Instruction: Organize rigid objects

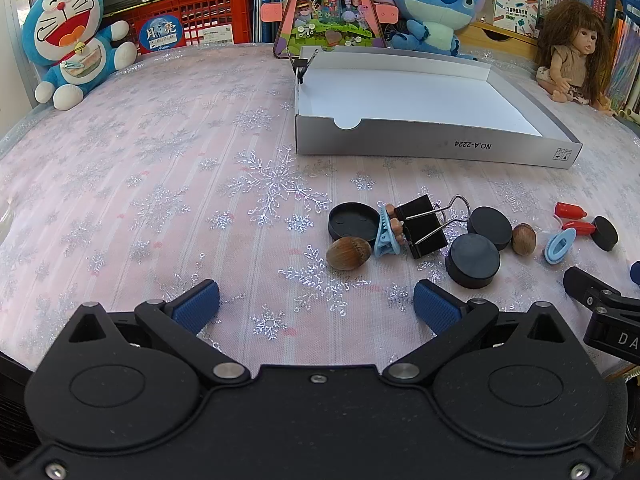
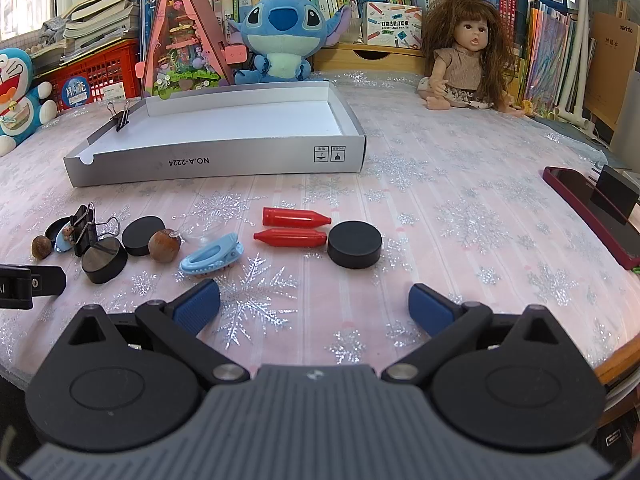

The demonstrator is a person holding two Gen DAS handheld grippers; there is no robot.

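A tabletop (image 2: 460, 184) under a pink cloth with silver snowflakes carries everything. On its far half lies a shallow grey cardboard box (image 2: 224, 162) with a white inside, nothing lying on its floor; a small black binder clip (image 2: 121, 117) is clamped upright on its left wall.

Both claws hover above the near cloth, pointing downward. The left claw (image 1: 316, 304) has its blue pads spread wide with only cloth between them. The right claw (image 2: 314, 306) is likewise spread wide and grips nothing.

The loose items lie in a row between the claws and the box. Four black discs (image 1: 474, 260) are scattered there: one sits alone just right of the two red bullet-shaped caps (image 2: 294, 227), which lie side by side, and one lies hollow side up (image 1: 354, 220) at the left end. A large black binder clip (image 1: 424, 226) lies on its side with its wire handles sticking out, touching a light blue hair clip (image 1: 387, 236). A second light blue hair clip (image 2: 212, 258) lies left of the red caps. One brown nut (image 1: 348, 253) sits just in front of the hollow disc, and another nut (image 2: 164, 245) sits just beside the middle discs.
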